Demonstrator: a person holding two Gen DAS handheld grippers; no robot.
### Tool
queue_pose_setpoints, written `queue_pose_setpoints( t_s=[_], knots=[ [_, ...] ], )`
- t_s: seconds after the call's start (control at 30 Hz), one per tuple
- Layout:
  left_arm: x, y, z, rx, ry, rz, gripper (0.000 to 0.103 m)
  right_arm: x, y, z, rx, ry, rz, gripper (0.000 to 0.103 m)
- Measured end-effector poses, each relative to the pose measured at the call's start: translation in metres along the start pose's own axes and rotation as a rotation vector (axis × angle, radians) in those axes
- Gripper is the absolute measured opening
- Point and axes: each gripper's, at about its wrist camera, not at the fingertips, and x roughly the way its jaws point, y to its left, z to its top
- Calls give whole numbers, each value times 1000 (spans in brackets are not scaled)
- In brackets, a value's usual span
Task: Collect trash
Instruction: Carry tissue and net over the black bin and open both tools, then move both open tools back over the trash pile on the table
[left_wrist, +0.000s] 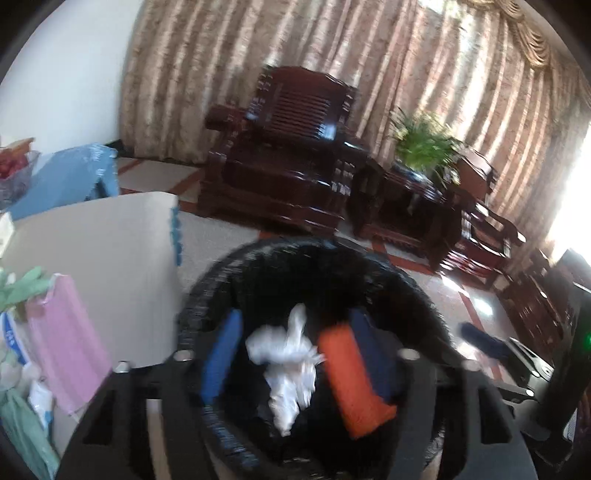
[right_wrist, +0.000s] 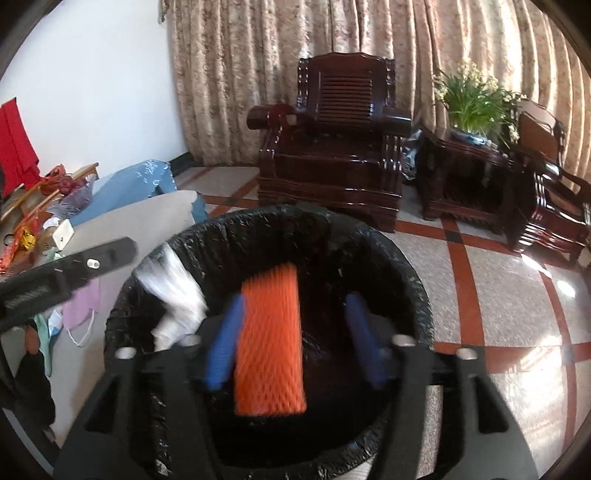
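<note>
Both the left gripper (left_wrist: 295, 363) and right gripper (right_wrist: 295, 341) are released above the trash bin (right_wrist: 373, 240); lift straight up, avoiding the liner.

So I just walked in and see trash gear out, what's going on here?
A person is holding two grippers over a black-lined trash bin. The right gripper is open, with an orange foam net between its fingers, over the bin. The left gripper is open too, a crumpled white plastic piece between its fingers. More litter, like a pink mask, lies on the table.
</note>
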Motion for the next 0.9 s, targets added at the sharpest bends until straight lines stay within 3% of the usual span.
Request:
queue_pose_setpoints(
  t_s=[0.03,0.17,0.37,0.63,0.9],
  knots=[
    [-5,5,-1,7,-10,8,67,-3,1,-1,1,-14,-10,89],
    [-32,33,-8,7,-32,66,69,-20,13,-1,-5,-68,7,97],
    [-106,85,-34,25,-107,262,73,-40,57,10,-50,-128,122,98],
    [-177,154,-70,-56,-127,472,73,-48,139,18,-118,-146,287,98],
    [-194,202,-100,-146,-118,570,73,-43,217,3,-214,-139,387,98]
  ],
)
